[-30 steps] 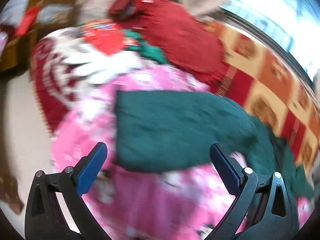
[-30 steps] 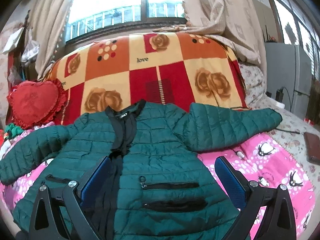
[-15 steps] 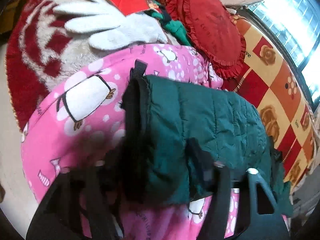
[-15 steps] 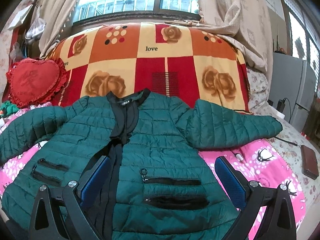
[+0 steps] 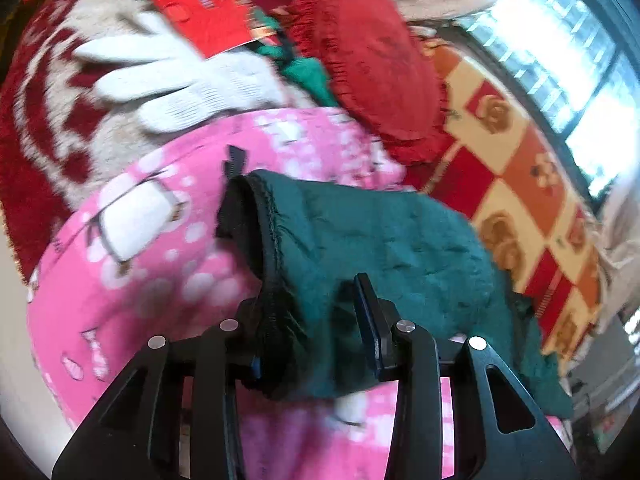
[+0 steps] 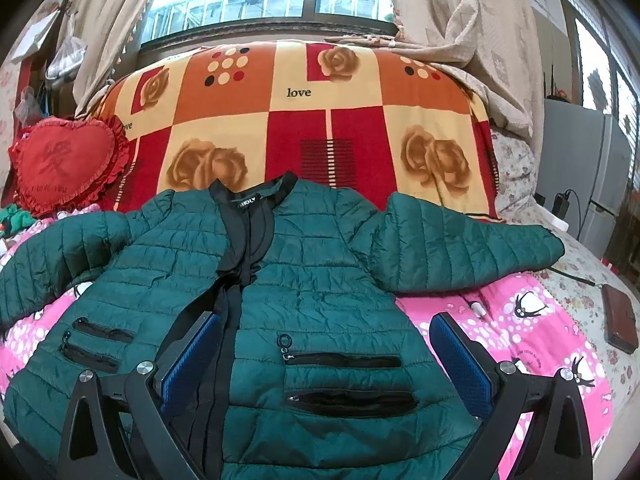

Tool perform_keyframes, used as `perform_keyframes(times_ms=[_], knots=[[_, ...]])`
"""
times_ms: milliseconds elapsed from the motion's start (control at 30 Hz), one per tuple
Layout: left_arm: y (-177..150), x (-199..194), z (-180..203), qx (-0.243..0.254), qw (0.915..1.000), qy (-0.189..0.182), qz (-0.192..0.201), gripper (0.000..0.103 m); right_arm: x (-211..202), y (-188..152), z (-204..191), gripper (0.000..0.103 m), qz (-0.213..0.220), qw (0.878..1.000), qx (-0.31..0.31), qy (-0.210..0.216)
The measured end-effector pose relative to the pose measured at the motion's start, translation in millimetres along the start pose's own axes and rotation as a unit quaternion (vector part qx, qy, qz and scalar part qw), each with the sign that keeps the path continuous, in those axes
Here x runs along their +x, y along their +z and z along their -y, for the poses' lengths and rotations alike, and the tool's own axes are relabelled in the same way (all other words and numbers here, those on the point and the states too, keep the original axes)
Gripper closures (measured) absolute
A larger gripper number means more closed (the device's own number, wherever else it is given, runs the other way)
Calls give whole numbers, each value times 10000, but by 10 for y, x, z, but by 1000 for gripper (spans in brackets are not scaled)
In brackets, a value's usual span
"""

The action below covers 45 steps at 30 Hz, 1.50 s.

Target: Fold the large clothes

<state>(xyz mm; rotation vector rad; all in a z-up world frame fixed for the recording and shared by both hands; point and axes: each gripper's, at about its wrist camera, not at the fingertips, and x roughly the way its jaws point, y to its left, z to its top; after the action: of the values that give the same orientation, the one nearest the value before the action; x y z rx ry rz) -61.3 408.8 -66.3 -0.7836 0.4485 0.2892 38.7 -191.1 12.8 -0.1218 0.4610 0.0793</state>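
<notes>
A big green puffy jacket (image 6: pixel 304 288) lies flat on its back on a pink penguin blanket (image 6: pixel 532 332) that covers a bed. Its front is open a little down the middle, and black lining shows there. Both sleeves are spread out to the sides. The collar points to the far side, toward a red and orange rose blanket (image 6: pixel 304 120) that stands up behind the jacket.

The left gripper (image 5: pixel 316 332) has the end of one green sleeve (image 5: pixel 360 240) between its two fingers. Its jaws have just been closing, and now they are pinched in on the cuff. The green cloth bunches up between the pads. The black inside of the cuff shows at the near left edge. The rest of the sleeve runs away to the far right. Past the sleeve, a white knit glove (image 5: pixel 176 80) lies on a red and white fuzzy rug (image 5: pixel 48 92). A red frilly heart pillow (image 5: pixel 368 60) sits to the far right of the glove.

The right gripper (image 6: pixel 324 356) hangs over the lower front of the jacket, near the pocket zips. Its blue pads are wide apart. It holds nothing. A small brown wallet (image 6: pixel 620 320) lies at the right side of the bed, well apart from the jacket.
</notes>
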Motion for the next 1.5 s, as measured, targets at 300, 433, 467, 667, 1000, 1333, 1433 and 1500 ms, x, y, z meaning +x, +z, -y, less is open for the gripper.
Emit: perform_keyframes(times_ms=[300,433,467,667,1000,1333,1433,1500], knots=[[82,-169,569,518,9981,-284,185,85,-3,0,25,1,3,10000,71,16],[71,-130,585,579,9981,-138,155,85,-13,-9,81,1,25,9998,185,41],[61,-126,570,567,9982,-117,146,85,-8,-10,93,1,13,9998,216,48],[13,-152,607,754,9970,-65,147,88,-14,-13,127,1,-18,9996,282,62],[52,51,985,1012,9945,-261,32,89,-21,-4,139,1,-46,9995,305,44],[-107,525,2147,1561,9799,-1183,-368,90,115,22,264,1,-378,9981,177,-443],[-203,697,2528,1655,9744,-1433,-506,90,298,35,417,1,-647,9961,436,-424],[-303,845,2811,1748,9701,-1571,-606,90,398,-43,490,1,-797,9944,545,-430]])
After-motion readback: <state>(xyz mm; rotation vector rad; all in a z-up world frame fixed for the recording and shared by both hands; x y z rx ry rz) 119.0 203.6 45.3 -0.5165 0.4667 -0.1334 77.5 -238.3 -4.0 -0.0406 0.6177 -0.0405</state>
